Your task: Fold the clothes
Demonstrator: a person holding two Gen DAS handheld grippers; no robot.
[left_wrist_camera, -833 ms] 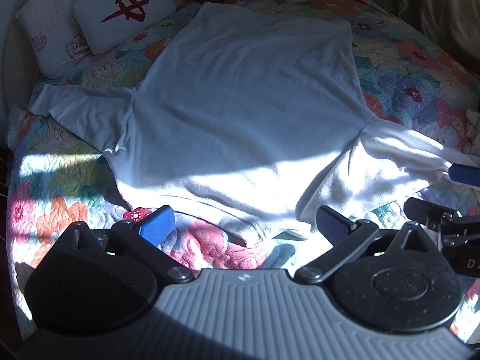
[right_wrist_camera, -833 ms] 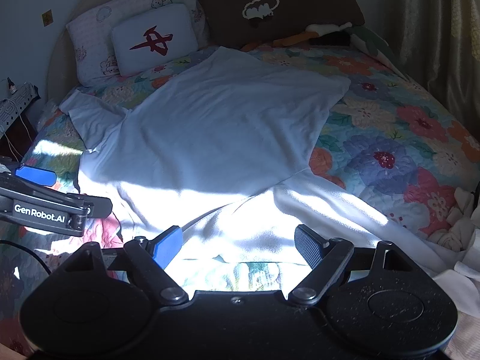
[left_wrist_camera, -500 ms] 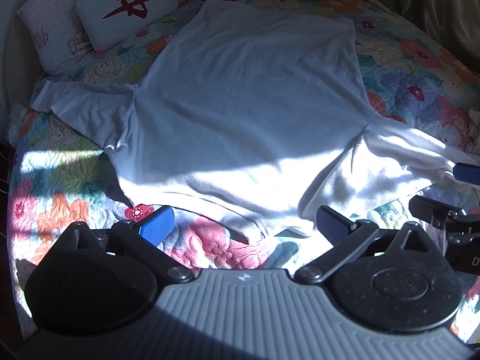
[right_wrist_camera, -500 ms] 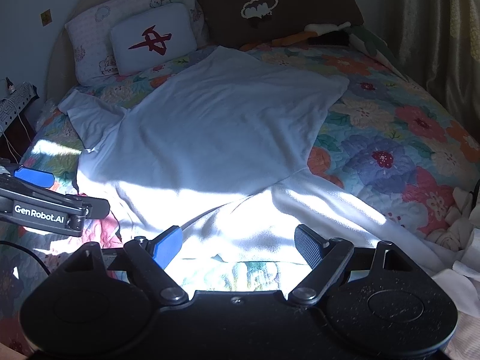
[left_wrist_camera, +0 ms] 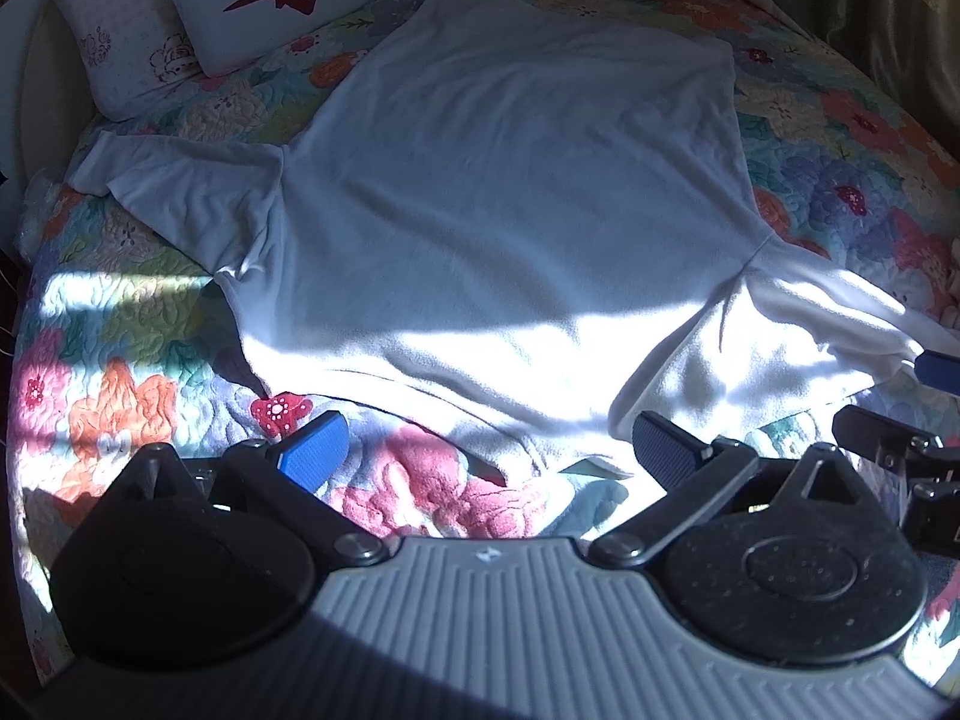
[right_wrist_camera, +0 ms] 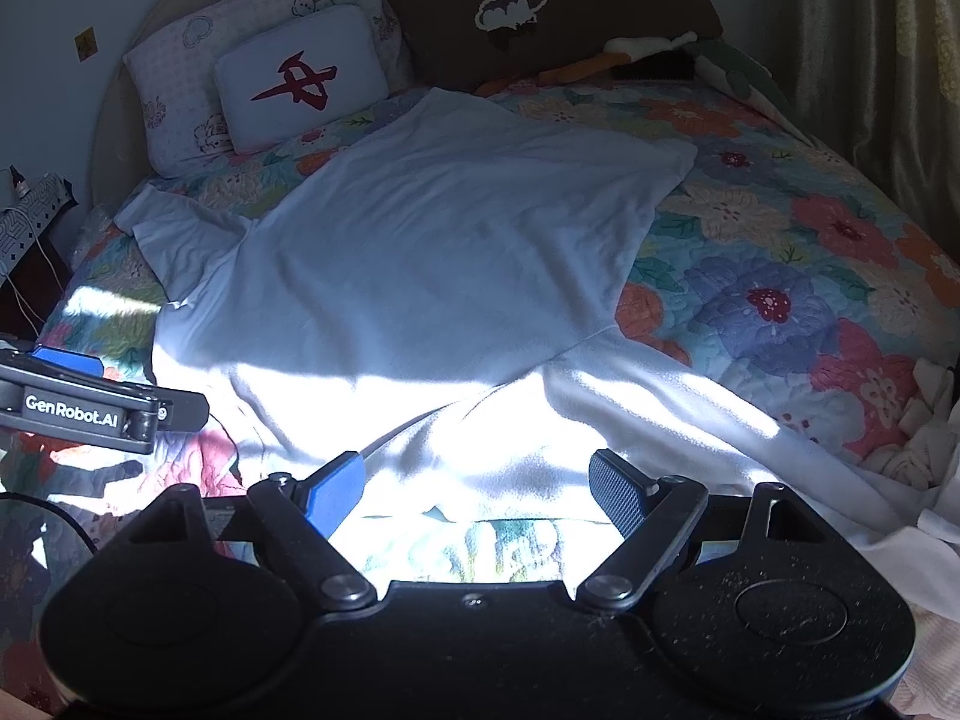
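A white T-shirt (left_wrist_camera: 510, 192) lies spread flat across the middle of the bed (right_wrist_camera: 780, 276), hem toward the pillows (right_wrist_camera: 300, 75) at the head, neckline toward the near edge. Left tongs (left_wrist_camera: 486, 450), jaws wide apart and empty, hover over the quilt just short of the collar. Right tongs (right_wrist_camera: 477, 486), likewise spread and gripping nothing, hover above the near sleeve (right_wrist_camera: 630, 420), in a patch of sunlight.

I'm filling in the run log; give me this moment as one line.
stage: before first fold | shirt: spread flat on quilt | left gripper: open, empty | right gripper: open, empty
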